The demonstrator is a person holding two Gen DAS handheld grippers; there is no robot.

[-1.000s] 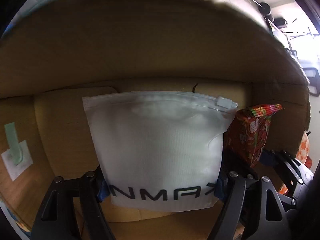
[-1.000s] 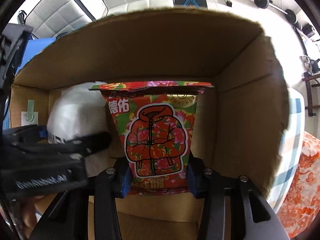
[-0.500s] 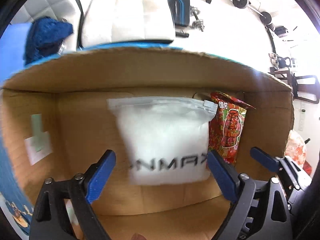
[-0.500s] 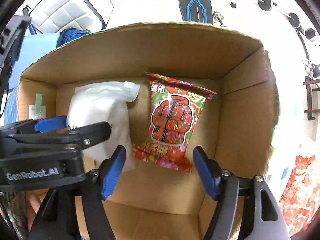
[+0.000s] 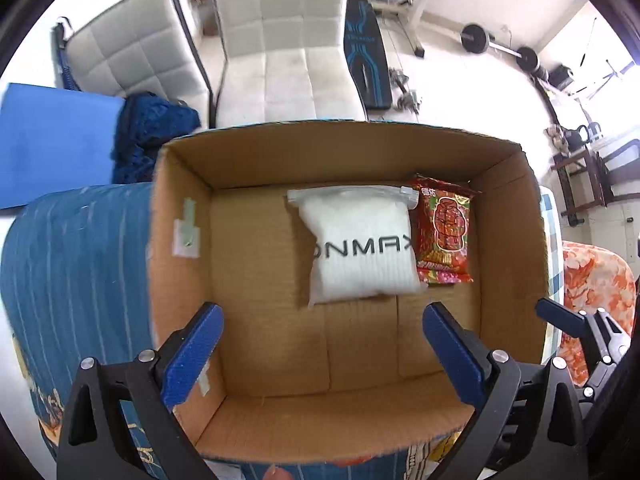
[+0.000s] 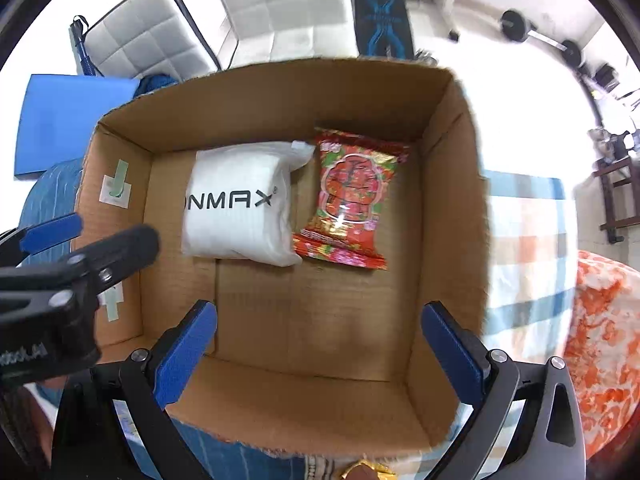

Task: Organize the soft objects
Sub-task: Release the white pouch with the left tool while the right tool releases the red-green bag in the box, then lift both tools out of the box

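A white zip bag [image 5: 360, 248] printed with black letters lies flat on the floor of an open cardboard box [image 5: 508, 240]. A red flowered snack packet [image 5: 444, 232] lies beside it on the right, their edges touching. My left gripper [image 5: 320, 314] hangs above the box's near half, its jaws opening, with nothing between them. In the right wrist view the white bag [image 6: 236, 208] and the red packet [image 6: 348, 196] lie side by side in the box [image 6: 448, 200]. My right gripper [image 6: 320, 308] hovers over the bare box floor, jaws opening and empty.
The box rests on a blue striped cloth [image 5: 80, 260] and a checked cloth [image 6: 528, 240]. An orange-and-white patterned fabric [image 6: 600, 320] lies to the right. A dark blue knitted item [image 5: 152, 136], a blue mat [image 5: 52, 140] and white padded chairs [image 5: 280, 40] stand beyond the box.
Both grippers let go of their loads, opened wide and rose out of the box. The white bag and the red packet went from upright in the jaws to lying on the box floor.
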